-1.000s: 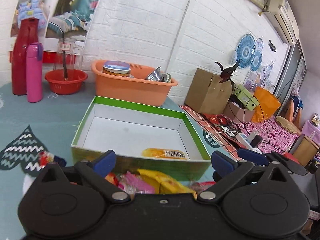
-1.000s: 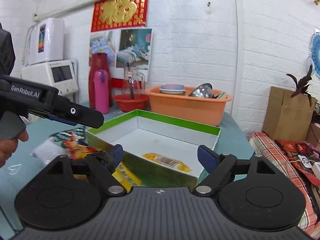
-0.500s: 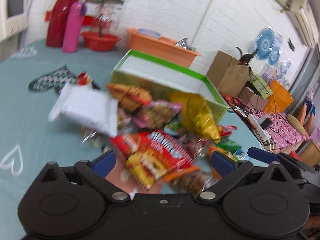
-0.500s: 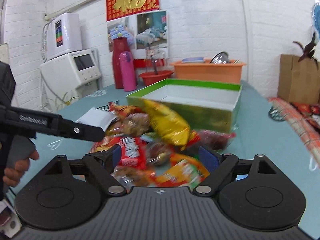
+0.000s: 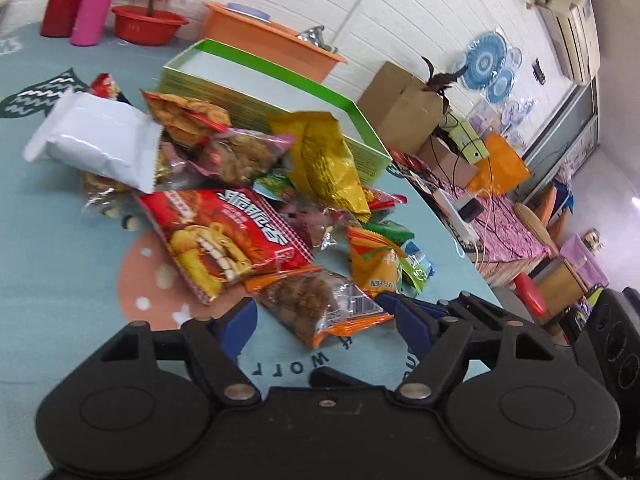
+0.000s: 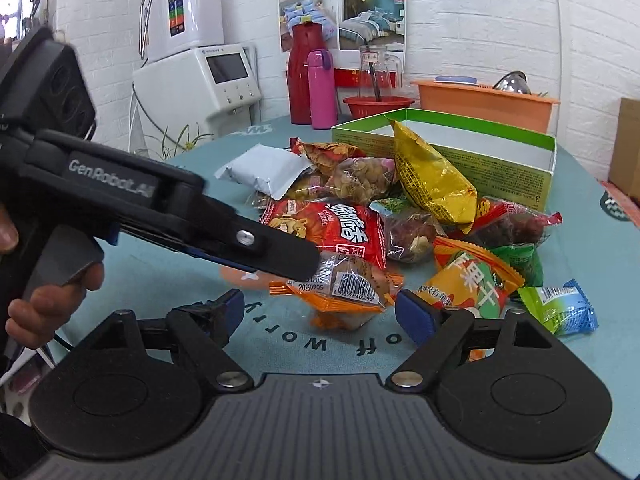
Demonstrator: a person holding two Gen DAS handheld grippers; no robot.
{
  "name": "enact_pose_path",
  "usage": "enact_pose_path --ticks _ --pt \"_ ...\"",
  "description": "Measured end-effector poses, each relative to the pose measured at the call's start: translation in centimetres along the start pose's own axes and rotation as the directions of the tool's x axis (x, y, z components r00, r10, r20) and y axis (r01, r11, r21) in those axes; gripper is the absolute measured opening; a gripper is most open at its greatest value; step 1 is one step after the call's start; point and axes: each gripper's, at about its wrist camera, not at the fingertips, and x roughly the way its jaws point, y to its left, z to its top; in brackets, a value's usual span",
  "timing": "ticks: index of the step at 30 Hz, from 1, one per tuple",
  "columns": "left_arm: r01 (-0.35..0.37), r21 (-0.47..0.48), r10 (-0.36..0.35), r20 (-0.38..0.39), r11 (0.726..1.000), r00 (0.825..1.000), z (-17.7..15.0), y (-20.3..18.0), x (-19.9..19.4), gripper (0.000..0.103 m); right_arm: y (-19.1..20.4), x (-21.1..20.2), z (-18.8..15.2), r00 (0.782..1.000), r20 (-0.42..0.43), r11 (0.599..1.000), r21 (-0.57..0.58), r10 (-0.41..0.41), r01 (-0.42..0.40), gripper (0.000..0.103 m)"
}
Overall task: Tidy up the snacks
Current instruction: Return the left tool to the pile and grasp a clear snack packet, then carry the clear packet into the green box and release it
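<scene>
Where white brick walls (image 6: 480, 20) rise, snacks (image 5: 224, 232) litter teal tablecloth (image 5: 60, 280).

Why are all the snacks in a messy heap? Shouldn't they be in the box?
Yes, that looks odd. The snack packets lie jumbled on the table, beside the green box; a yellow packet leans against its wall.

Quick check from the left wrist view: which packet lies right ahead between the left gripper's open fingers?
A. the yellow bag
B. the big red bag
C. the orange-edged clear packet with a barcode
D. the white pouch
C: the orange-edged clear packet lies just ahead of the open left gripper.
</scene>
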Motion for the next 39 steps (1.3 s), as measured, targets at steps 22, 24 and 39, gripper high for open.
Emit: enact_pose_path --ticks 22,24,39 --pt "-0.013 0.183 -0.008 0.116 0.983 0.993 4.0 -4.5 -2.5 0.053 -1.9 -1.7 4.8 0.991 0.128 0.999 -0.041 0.038 -0.033 0.08" --pt "-0.019 0.207 -0.009 0.134 0.978 0.991 5.1 -5.1 -2.8 0.053 -2.0 -2.1 5.6 0.987 0.157 0.998 -0.06 0.037 -0.028 0.08" --pt "-0.032 0.233 -0.005 0.156 0.972 0.988 15.1 -3.7 3.5 0.053 -6.7 3.0 12.0 0.97 0.239 0.994 -0.084 -0.048 0.07 0.08"
